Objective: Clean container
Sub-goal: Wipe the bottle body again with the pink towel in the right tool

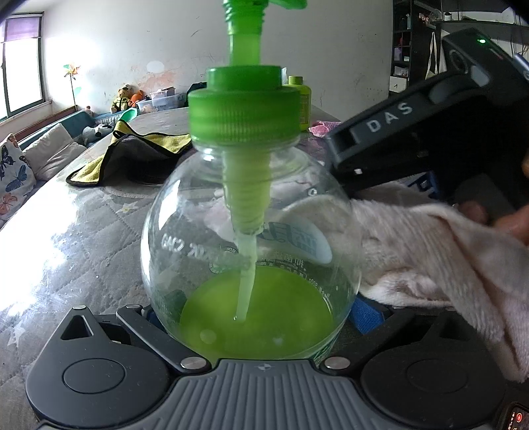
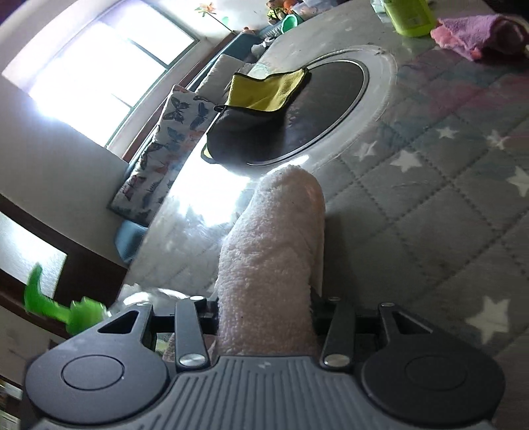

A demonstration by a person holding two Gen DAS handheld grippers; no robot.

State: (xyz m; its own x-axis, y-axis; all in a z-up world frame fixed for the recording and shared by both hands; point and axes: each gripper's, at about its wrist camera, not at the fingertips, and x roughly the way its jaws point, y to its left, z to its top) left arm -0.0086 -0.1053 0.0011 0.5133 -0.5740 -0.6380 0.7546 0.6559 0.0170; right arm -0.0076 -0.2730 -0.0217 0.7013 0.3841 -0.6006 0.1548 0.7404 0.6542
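A clear round bottle (image 1: 205, 238) with a green pump cap (image 1: 244, 109) and green liquid at its bottom fills the left wrist view. My left gripper (image 1: 254, 317) is shut on its lower body, with a blue pad (image 1: 367, 314) against the right side. My right gripper (image 2: 264, 314) is shut on a pale pink fluffy cloth (image 2: 271, 251) that sticks out forward between its fingers. In the left wrist view the cloth (image 1: 413, 244) lies against the bottle's right side, under the black body of the right gripper (image 1: 413, 132). The green pump head (image 2: 59, 307) shows at the lower left of the right wrist view.
The table has a quilted grey cover with stars (image 2: 429, 185) and a round dark turntable (image 2: 330, 109). A yellow and grey cloth (image 1: 132, 149) lies on it. Behind stand a yellow-green bottle (image 1: 302, 102) and a pink-purple cloth (image 2: 479, 29). A sofa with a butterfly cushion (image 1: 13, 172) runs along the left.
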